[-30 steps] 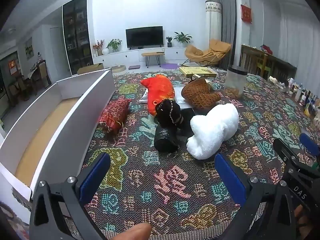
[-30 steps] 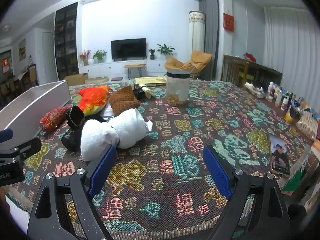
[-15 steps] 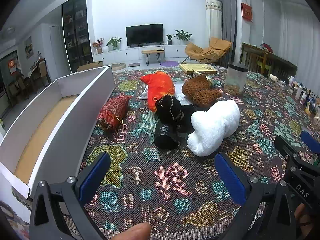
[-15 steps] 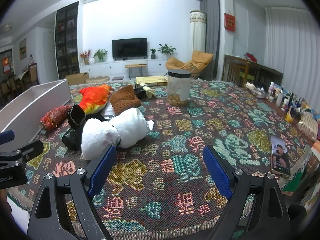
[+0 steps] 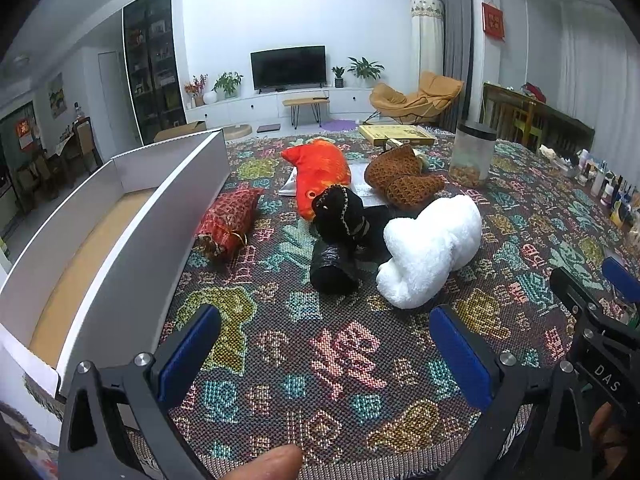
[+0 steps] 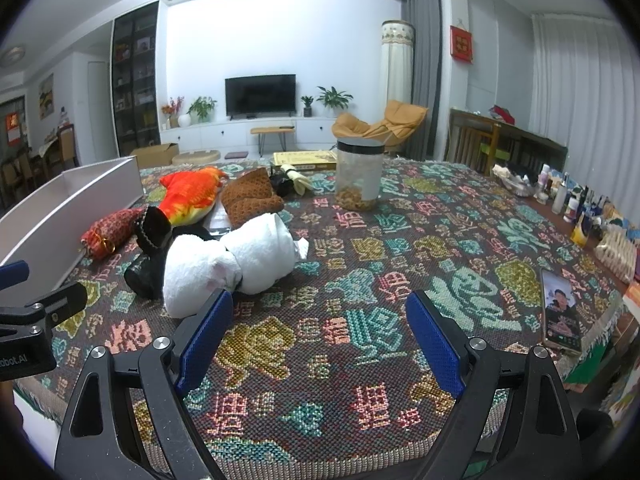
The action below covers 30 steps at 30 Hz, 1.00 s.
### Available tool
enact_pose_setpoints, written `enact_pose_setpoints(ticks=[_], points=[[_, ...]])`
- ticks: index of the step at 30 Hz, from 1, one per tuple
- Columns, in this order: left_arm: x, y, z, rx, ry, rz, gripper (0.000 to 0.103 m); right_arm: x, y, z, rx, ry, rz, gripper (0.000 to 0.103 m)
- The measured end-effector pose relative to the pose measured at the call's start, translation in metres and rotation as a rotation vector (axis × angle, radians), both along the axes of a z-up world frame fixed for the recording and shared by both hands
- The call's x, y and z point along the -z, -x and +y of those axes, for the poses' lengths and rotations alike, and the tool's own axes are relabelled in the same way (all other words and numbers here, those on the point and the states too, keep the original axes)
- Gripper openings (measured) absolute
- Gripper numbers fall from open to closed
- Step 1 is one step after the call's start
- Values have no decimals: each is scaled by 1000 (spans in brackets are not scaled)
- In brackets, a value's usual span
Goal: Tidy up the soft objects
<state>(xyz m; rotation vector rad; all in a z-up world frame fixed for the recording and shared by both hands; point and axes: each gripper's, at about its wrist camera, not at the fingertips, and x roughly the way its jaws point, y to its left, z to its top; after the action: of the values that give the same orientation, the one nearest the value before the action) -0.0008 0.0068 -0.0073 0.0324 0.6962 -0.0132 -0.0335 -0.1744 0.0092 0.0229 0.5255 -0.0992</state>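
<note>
Both grippers had edged forward; left gripper [image 5: 324, 344] and right gripper [image 6: 320, 332] we held wide and empty, approach stage, white plush [image 5: 430, 250] among the toys beside the box [image 5: 132, 240], next requiring a grasp.

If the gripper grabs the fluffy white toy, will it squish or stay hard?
The fluffy white plush toy will probably squish: its fur looks thick and its body is slumped in soft lumps. It likely sags at both ends when lifted. Being stuffed, it is probably light for its size.
</note>
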Motion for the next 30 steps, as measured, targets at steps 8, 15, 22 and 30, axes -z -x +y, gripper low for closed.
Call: enact_pose_setpoints(ticks=[8,15,22,30], points=[[4,-2,0,0,-4,11,103,0,-2,1,0,0,4,90],[8,-4,0,-2,-7,21,103,5,-2,0,-1,0,7,90],[13,-3,1,-5,-10,29,103,5,-2,0,-1,0,8,90],[15,-3,0,-5,-15,32,103,4,-2,1,-3,0,10,90]])
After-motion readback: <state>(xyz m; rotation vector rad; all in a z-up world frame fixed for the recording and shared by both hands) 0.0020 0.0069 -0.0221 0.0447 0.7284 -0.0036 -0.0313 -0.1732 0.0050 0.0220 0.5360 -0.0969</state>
